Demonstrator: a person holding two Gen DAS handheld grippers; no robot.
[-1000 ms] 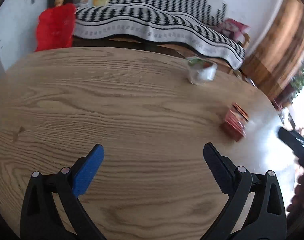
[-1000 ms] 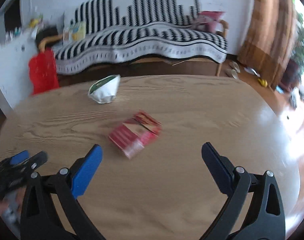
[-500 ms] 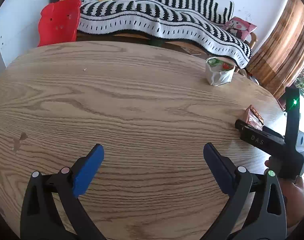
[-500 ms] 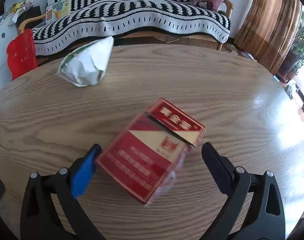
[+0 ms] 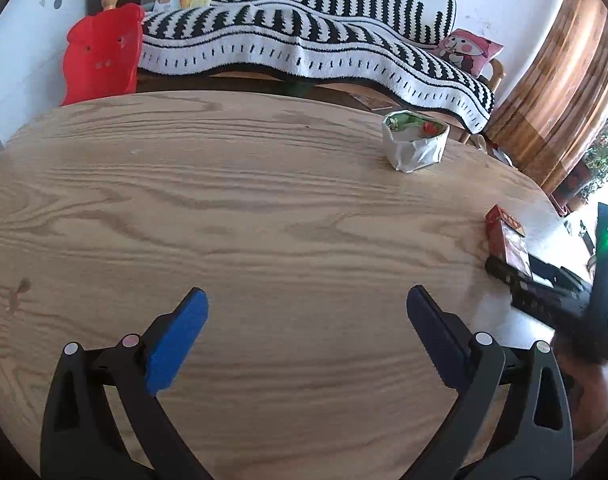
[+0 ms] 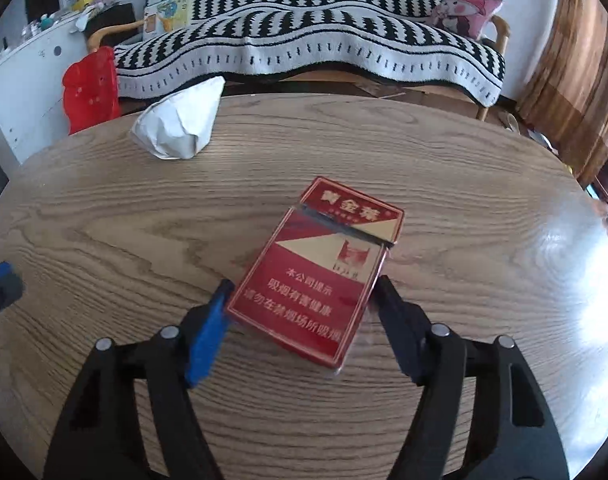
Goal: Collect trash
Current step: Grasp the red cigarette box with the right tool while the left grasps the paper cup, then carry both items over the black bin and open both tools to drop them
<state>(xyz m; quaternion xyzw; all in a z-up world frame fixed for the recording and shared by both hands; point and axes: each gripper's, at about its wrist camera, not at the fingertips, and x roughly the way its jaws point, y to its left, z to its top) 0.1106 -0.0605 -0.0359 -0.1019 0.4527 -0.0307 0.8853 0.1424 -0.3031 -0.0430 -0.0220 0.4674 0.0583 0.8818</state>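
We note a wood-grain table (image 6: 463, 160) with a glossy sheen at right. The red cigarette pack (image 6: 315, 276) is film-wrapped glossy card. The white wrapper (image 6: 180, 120), upper left, is crumpled matt paper. The sofa throw (image 6: 304, 48) is knitted cloth.

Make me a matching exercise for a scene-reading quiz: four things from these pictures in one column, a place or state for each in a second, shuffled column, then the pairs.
Things:
1. red pack
2. crumpled wrapper
3. left claw
4. pink cushion

Places or states:
A. open over bare table
B. on the striped sofa
C. between the right claw's fingers
D. near the table's far edge

Pairs: 1-C, 2-D, 3-A, 4-B
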